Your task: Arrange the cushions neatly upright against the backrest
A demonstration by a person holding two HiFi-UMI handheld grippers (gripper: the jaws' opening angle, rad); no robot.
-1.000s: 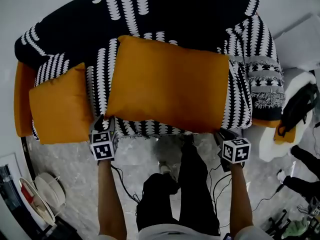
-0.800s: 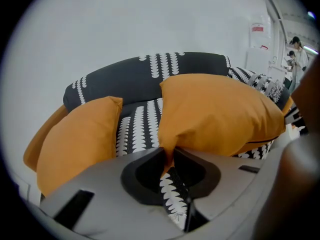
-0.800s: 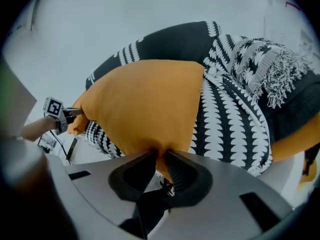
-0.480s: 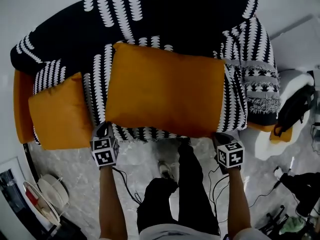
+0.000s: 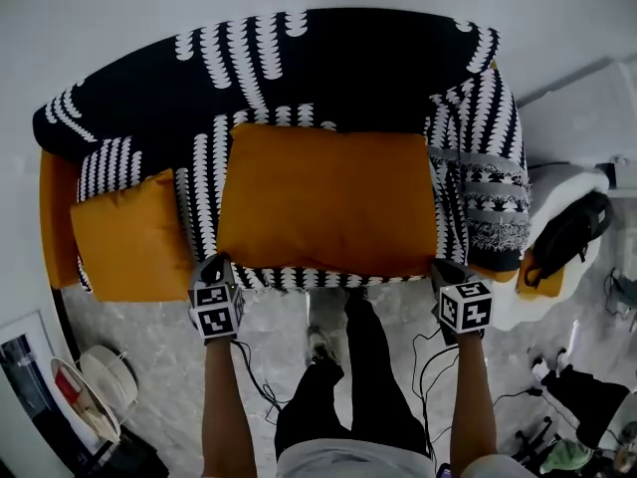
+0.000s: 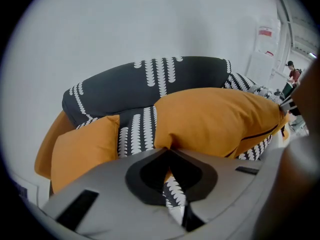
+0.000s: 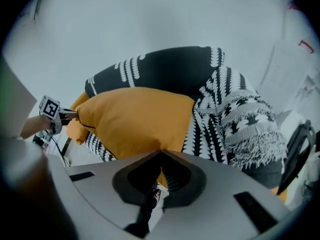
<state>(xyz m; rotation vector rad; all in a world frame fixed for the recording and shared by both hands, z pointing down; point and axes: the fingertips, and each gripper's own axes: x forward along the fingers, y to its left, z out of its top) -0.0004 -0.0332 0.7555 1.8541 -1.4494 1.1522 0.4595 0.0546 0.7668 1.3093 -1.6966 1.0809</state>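
Observation:
A large orange cushion (image 5: 323, 202) lies flat across the seat of the black sofa with white markings (image 5: 299, 68), its long side along the front edge. My left gripper (image 5: 217, 267) is shut on its front left corner (image 6: 169, 149). My right gripper (image 5: 445, 269) is at the front right corner (image 7: 161, 154), and its jaws are closing with that corner pinched between them. A smaller orange cushion (image 5: 129, 237) rests at the left end of the seat, leaning by the orange armrest (image 5: 55, 227).
A fringed black-and-white blanket (image 5: 493, 187) drapes the sofa's right arm. A black bag (image 5: 562, 237) sits on a white chair to the right. Cables (image 5: 254, 376) trail on the marble floor by the person's legs. A white round object (image 5: 85, 406) stands at lower left.
The large cushion has shifted back onto the seat, away from the front edge. Both grippers have stayed at its front corners and moved with it.

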